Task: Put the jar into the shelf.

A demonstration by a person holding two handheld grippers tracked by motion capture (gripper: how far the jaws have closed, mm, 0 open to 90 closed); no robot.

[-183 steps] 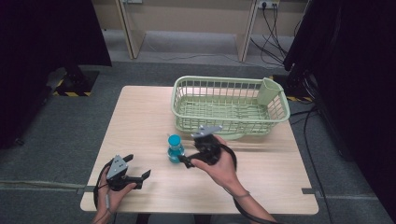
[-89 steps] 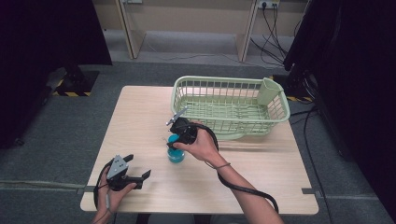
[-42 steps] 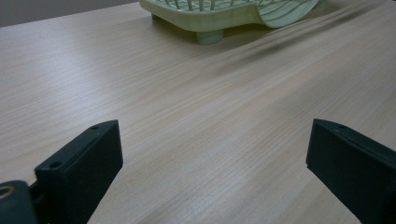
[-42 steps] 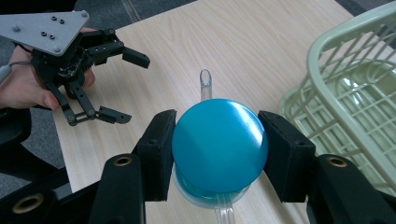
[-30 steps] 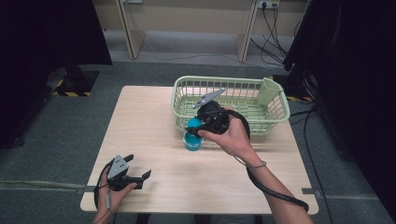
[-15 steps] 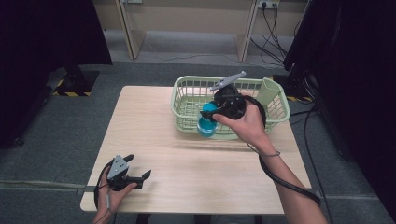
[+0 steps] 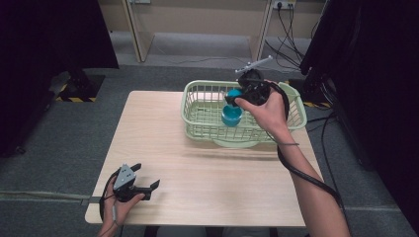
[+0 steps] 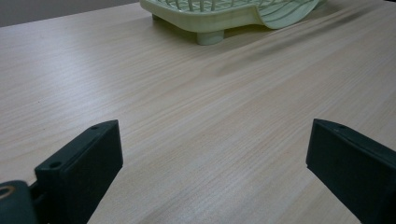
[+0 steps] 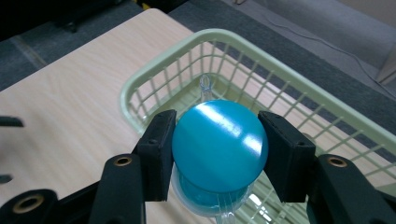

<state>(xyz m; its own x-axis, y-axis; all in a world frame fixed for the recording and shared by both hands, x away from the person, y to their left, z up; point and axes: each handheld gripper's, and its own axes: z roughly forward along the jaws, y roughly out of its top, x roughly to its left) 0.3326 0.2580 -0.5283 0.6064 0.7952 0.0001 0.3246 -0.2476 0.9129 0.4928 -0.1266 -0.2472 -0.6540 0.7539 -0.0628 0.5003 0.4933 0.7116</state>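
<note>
The right gripper (image 9: 215, 149) clamps a label-free, round-topped blue plastic bottle (image 9: 219, 144) over the pale green plastic basket (image 7: 197, 116); the left gripper (image 7: 141, 185) rests spread wide on the light wooden table (image 7: 207, 173).

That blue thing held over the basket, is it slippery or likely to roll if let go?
Probably slippery: the blue object looks glossy and rounded, pinched at its sides by the right hand-held gripper. It may roll, since its visible face is domed. The basket walls beneath would likely keep it in.
</note>
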